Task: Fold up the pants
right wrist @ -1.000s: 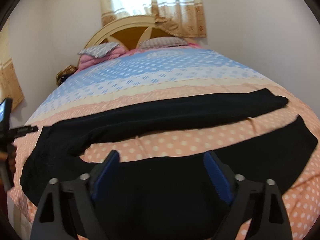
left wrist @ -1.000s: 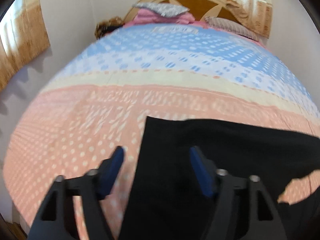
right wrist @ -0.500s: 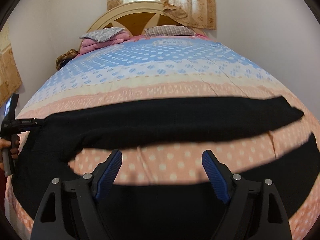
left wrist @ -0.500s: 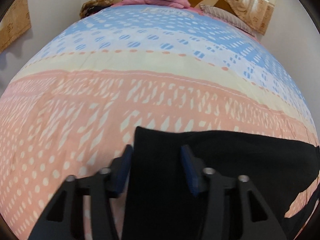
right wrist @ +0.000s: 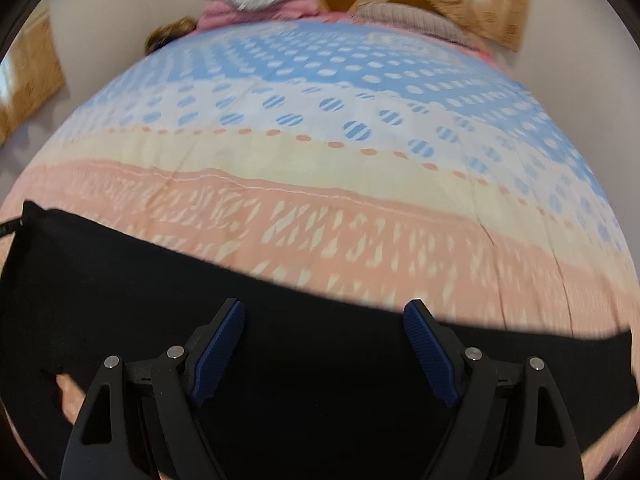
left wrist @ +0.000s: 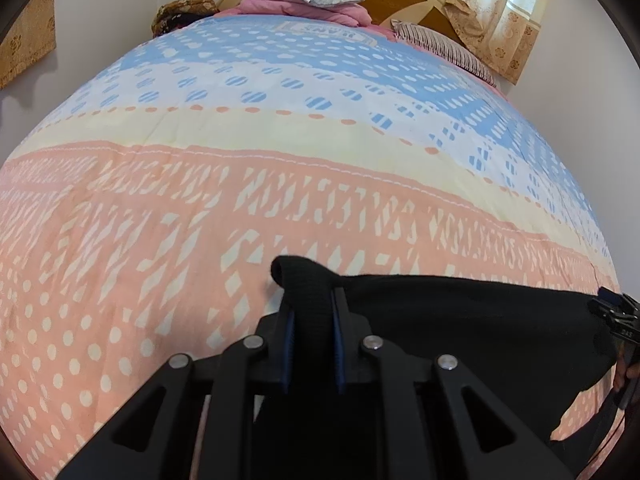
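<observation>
Left wrist view: left gripper (left wrist: 313,312) jaws just closed, pinching a bunched corner of black knit fabric pants (left wrist: 460,320). Right gripper (right wrist: 324,344) spread wide, pants beneath its fingers, nothing grasped.

My left gripper (left wrist: 313,312) is matte black plastic: two angled link arms with triangular cut-outs on each side, silver round screw heads at the pivots, and thin blue ribbed pads lining the jaws. My right gripper (right wrist: 324,320) is built the same, black frame, four silver screws, and dark blue grooved pads on its fingers (right wrist: 430,354).
</observation>
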A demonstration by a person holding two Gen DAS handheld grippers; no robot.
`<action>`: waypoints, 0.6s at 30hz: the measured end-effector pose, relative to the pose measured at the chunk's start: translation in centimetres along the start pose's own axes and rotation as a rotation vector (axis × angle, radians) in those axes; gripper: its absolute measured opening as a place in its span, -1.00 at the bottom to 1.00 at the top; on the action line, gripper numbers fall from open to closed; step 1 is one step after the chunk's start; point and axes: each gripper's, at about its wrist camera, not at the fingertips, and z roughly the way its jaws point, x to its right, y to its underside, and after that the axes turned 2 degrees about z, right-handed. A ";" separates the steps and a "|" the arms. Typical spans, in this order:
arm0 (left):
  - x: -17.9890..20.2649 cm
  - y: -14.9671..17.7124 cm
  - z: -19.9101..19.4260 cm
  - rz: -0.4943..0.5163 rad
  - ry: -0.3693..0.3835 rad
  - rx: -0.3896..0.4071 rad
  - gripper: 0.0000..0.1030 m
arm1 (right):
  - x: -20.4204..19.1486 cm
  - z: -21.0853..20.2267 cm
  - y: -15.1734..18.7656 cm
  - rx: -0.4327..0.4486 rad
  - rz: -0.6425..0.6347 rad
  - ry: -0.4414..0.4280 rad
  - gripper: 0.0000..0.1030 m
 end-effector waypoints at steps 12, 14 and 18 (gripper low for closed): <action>0.3 -1.2 1.3 0.005 0.025 0.024 -0.73 | -1.6 0.4 0.2 -0.086 -0.188 -0.193 -0.66; 0.4 -1.2 0.9 0.007 0.045 0.042 -0.73 | -2.4 -0.1 0.2 -0.083 -0.200 -0.175 -0.83; 0.3 -1.4 -1.3 0.008 0.059 0.099 -0.73 | -2.9 -1.7 0.3 -0.032 -0.184 -0.108 -0.89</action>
